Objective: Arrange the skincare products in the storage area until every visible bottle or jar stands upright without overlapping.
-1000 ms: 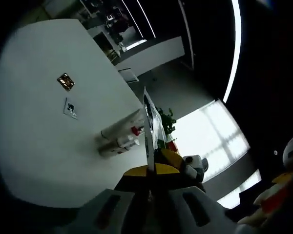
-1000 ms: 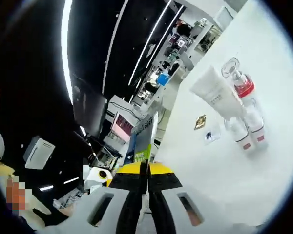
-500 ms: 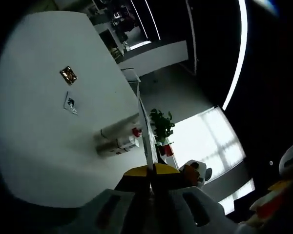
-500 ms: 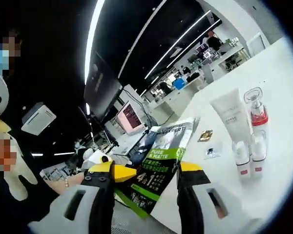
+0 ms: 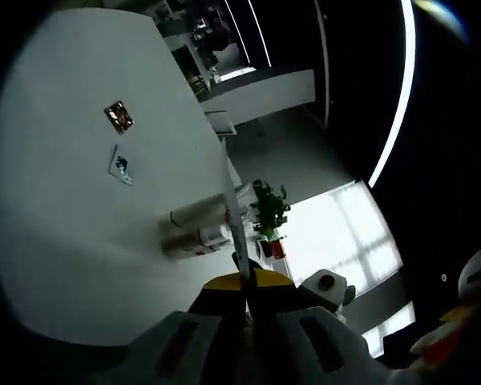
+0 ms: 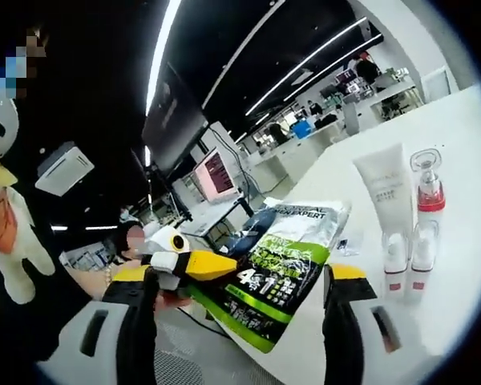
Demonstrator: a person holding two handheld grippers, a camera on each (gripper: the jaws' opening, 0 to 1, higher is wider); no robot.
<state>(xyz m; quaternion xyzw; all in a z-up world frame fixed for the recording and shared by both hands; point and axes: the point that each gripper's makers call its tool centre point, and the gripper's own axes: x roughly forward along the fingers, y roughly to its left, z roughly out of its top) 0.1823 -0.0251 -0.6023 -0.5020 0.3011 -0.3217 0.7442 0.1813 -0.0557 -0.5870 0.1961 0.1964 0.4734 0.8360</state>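
While the left gripper [image 5: 246, 282] pinches the flat green-and-silver foil sachet [image 6: 282, 269] edge-on, the right gripper [image 6: 248, 281], jaws spread wide around the sachet, sits nearer the upright white tube and bottles [image 6: 405, 216] standing beyond on the white table [image 6: 465, 144].

Left gripper [image 5: 244, 281] closed, yellow-tipped jaws pinched together on the thin edge of a sachet [image 5: 231, 220]. Right gripper [image 6: 244, 277] spread wide, jaws well apart either side of the sachet, touching nothing. Left gripper seen gripping the sachet's lower left edge, a hand behind it.
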